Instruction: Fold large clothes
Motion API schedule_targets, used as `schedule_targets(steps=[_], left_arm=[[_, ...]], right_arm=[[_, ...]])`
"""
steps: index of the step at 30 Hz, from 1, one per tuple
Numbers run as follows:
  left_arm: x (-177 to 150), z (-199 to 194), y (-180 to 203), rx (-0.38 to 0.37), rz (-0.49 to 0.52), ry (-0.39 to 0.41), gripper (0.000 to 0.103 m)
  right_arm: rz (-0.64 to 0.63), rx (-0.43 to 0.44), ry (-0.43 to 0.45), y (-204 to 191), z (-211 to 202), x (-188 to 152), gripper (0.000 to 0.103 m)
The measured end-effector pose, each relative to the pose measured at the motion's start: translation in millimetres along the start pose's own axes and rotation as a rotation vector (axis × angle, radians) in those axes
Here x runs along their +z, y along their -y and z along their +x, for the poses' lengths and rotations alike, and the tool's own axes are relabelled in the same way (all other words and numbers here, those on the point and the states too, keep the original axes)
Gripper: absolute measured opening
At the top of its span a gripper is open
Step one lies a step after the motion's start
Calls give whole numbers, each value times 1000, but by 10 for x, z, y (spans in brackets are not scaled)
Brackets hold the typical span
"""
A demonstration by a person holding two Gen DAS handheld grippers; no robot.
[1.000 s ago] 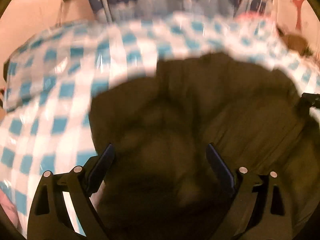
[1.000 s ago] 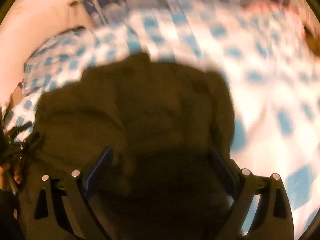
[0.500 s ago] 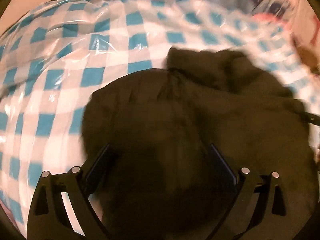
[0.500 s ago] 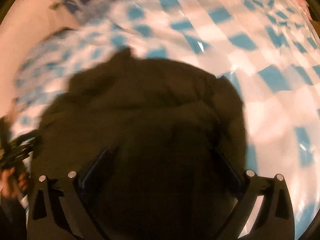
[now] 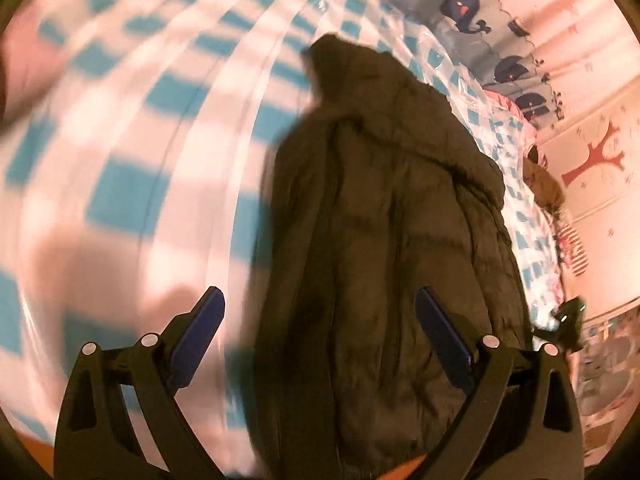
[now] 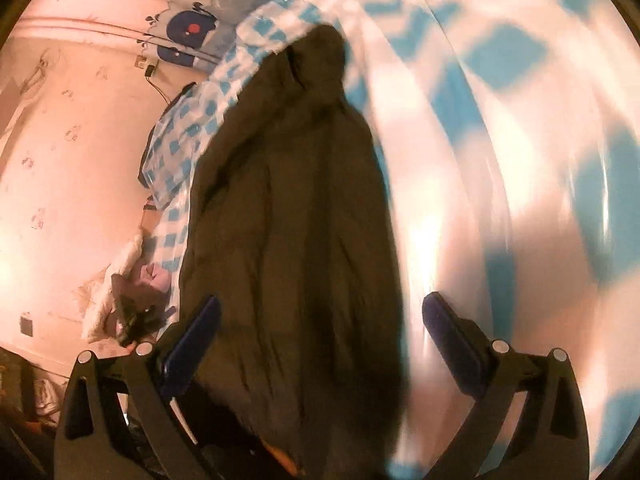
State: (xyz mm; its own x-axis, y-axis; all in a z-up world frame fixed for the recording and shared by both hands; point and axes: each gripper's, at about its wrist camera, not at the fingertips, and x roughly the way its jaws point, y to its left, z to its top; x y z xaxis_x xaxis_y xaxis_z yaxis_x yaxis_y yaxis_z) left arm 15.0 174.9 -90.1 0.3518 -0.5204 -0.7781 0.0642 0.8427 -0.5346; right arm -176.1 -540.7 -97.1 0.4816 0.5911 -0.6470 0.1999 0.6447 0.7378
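Jacket [image 5: 384, 240] below left gripper [image 5: 320, 332] — jaws apart.

No text, label, brand or number can be read in either view. The whale-print cloth [image 6: 192, 28] at the far edge of the bed carries a dark band of marks at its top edge in the right wrist view; these may be letters, but they are too blurred and cut off to make out. The wall [image 5: 600, 208] shows only pictures, among them a red tree shape.
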Motion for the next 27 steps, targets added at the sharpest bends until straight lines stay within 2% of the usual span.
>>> schedule_targets(steps=[6, 8, 12, 14, 16, 19, 21, 23, 24, 25, 26, 27], left_arm=[[-517, 242, -30, -121, -88, -78, 92], [-609, 283, 21, -145, -86, -81, 92], [-723, 290, 78, -222, -94, -101, 92], [-753, 251, 57, -210, -93, -98, 92], [-753, 161, -37, -206, -132, -62, 92], [-757, 166, -108, -211, -152, -96, 92], [-800, 272, -23, -220, -118, -154, 92], [-850, 317, 96, -186, -73, -145, 92], [-867, 316, 130, -186, -61, -136, 87], [-877, 313, 167, -190, -60, -120, 73], [-875, 308, 178, -191, -66, -119, 46], [-873, 294, 174, -202, -75, -118, 19]], right_arm=[[8, 91, -68, 1, -1, -374, 97], [-4, 120, -98, -49, -24, -480, 97], [-22, 33, -187, -55, 51, -648, 97], [-18, 40, -185, -43, 44, -670, 97], [-5, 81, -189, -59, 68, -647, 97], [-20, 110, -193, -48, 94, -673, 97], [-29, 111, -178, -49, 130, -686, 97], [-46, 116, -158, -104, 159, -708, 94], [-61, 114, -145, -132, 154, -727, 91], [-74, 110, -140, -167, 169, -745, 75], [-91, 95, -131, -200, 170, -770, 51], [-92, 89, -120, -214, 171, -780, 44]])
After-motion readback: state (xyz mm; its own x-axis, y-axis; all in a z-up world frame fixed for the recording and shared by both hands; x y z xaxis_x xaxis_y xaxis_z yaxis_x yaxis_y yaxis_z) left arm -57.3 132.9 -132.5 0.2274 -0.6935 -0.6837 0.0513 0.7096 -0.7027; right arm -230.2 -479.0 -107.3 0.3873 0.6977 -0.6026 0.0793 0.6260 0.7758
